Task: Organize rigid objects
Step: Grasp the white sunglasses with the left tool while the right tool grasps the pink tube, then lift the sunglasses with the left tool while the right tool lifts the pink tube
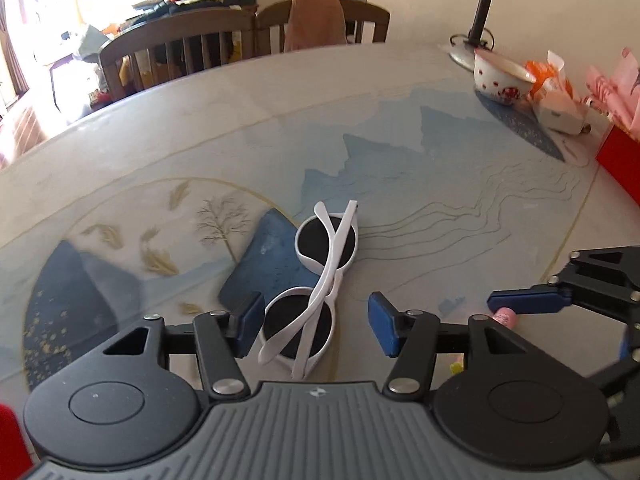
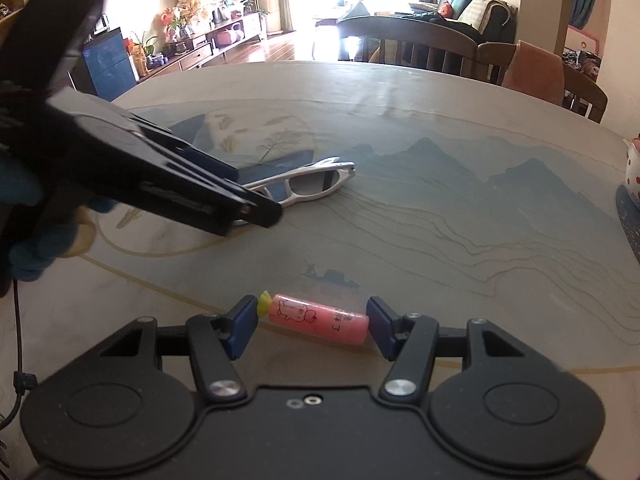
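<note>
Sorting rigid items on the patterned table (image 1: 400,92), I log this moment as a double pickup, neither piece lifted yet by my reading.

Item one: sunglasses (image 1: 320,276), white frame, dark round lenses, arms folded across; count one. They lie flat on the table, near lens between the pads of the left gripper (image 1: 316,322). Its jaws stand about half open; the left pad sits just beside the frame and the right pad stands clear, so nothing is held.

Item two: pink tube (image 2: 318,320) with a yellow tip and a cartoon print; count one. It lies lengthwise between the pads of the right gripper (image 2: 312,322), whose jaws are about half open. Both ends sit at or very near the pads; I cannot tell whether they press.

Next move, as I judge it: close the left jaws squarely on the lens rim, not the loose arms, then lift.

Others: polka-dot bowl (image 1: 502,78), one; lamp (image 1: 486,4), one; chairs (image 1: 320,24), two visible.
</note>
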Demonstrator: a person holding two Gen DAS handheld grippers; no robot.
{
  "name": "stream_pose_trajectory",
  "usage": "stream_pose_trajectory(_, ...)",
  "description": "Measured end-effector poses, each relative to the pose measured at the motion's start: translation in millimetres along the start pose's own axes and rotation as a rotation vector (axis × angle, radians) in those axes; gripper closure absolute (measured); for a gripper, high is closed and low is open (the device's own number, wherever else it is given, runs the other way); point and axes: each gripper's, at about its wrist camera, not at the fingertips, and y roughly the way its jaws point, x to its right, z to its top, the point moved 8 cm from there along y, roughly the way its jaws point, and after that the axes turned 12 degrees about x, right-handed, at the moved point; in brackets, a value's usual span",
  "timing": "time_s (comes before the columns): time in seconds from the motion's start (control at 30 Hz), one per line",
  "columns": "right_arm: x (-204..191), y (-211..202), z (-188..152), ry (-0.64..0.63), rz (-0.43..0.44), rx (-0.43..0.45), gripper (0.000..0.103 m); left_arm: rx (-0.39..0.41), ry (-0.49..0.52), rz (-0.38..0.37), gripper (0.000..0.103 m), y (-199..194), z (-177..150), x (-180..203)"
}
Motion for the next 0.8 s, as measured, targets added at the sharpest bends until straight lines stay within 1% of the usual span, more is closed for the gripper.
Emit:
stream_pose_trajectory(0.13, 0, 1, 0, 0.001, -0.005, 0.002, 0.044, -0.006, 0.03, 0.005, 0.047, 10, 2, 4)
stream_pose_trajectory(0.23, 1, 1, 0, 0.006, -0.008, 0.004, 0.044, -0.005, 0.052, 0.007, 0.049, 13, 3, 6)
stream_pose_trajectory(0.27, 2, 1, 0, 0.007, -0.008, 0.005, 0.044, -0.003, 0.059, 0.011, 0.051, 13, 3, 7)
stream_pose_trajectory(0.3, 1, 2, 0, 0.006, -0.009, 0.005, 0.044, 0.0, 0.06, 0.01, 0.057, 12, 3, 7)
stream_pose_trajectory(0.33, 1, 2, 0, 0.006, -0.01, 0.006, 0.044, 0.002, 0.061, 0.013, 0.066, 12, 4, 7)
stream_pose_trajectory(0.37, 1, 2, 0, 0.008, -0.01, 0.007, 0.044, 0.002, 0.063, 0.018, 0.07, 12, 4, 6)
stream_pose_trajectory(0.47, 1, 2, -1, 0.006, -0.012, 0.007, 0.044, 0.0, 0.057, 0.017, 0.073, 12, 5, 5)
stream_pose_trajectory(0.57, 0, 0, -2, 0.007, -0.015, 0.006, 0.044, 0.001, 0.053, 0.023, 0.082, 10, 4, 7)
stream_pose_trajectory(0.7, 0, -2, -1, 0.014, -0.009, 0.001, 0.044, -0.004, 0.018, 0.013, 0.084, 1, -1, 5)
stream_pose_trajectory(0.73, 0, -2, -1, 0.015, -0.009, 0.0, 0.044, -0.006, 0.006, 0.012, 0.086, -2, -3, 4)
stream_pose_trajectory(0.77, 1, -3, 0, 0.019, -0.008, 0.001, 0.044, -0.002, -0.004, 0.013, 0.09, -5, -4, 3)
stream_pose_trajectory(0.8, 0, -4, 0, 0.025, -0.007, 0.001, 0.044, 0.003, -0.012, 0.01, 0.097, -11, -5, 3)
